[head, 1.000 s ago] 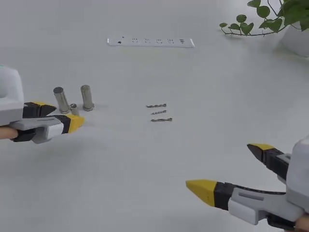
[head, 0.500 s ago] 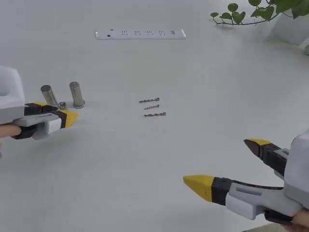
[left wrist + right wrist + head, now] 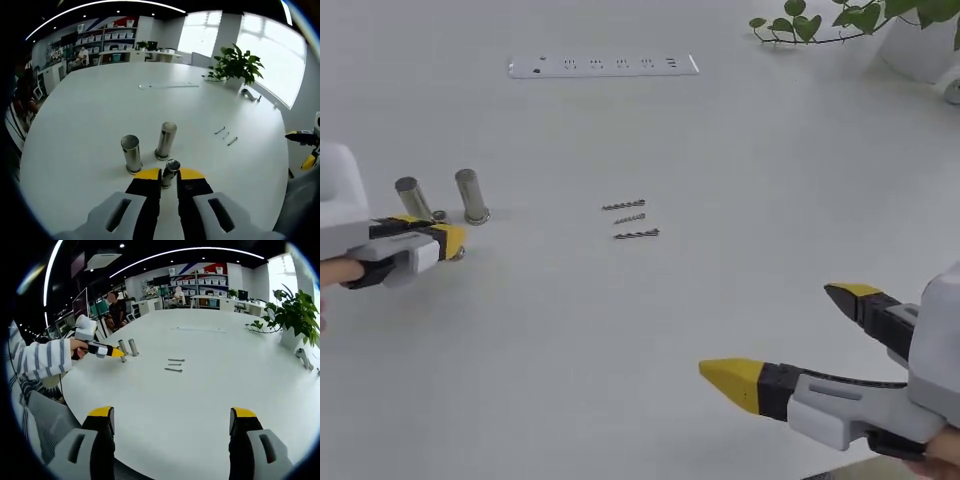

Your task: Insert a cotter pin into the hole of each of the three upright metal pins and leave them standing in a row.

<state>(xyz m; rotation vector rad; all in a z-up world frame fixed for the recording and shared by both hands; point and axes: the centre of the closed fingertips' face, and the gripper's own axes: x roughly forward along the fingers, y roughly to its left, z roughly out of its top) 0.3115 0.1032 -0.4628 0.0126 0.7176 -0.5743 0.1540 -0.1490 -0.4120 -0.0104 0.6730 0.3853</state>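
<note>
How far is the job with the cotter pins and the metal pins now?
Nothing is finished: the three cotter pins lie loose on the table, none in a hole. In hand: the left gripper is shut on one metal pin; the other two pins stand beside it. The right gripper is open and empty. All three insertions are left to do.

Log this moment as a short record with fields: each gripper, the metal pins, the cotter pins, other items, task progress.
left gripper: jaws closed around the third metal pin, which looks smaller than the others
right gripper: open, holding nothing, away from the parts
two metal pins: upright, side by side on the table, just beyond the left gripper
cotter pins: three, lying parallel on the table, apart from the metal pins
other: power strip farther back; plant at the far corner
progress: no cotter pin inserted
</note>
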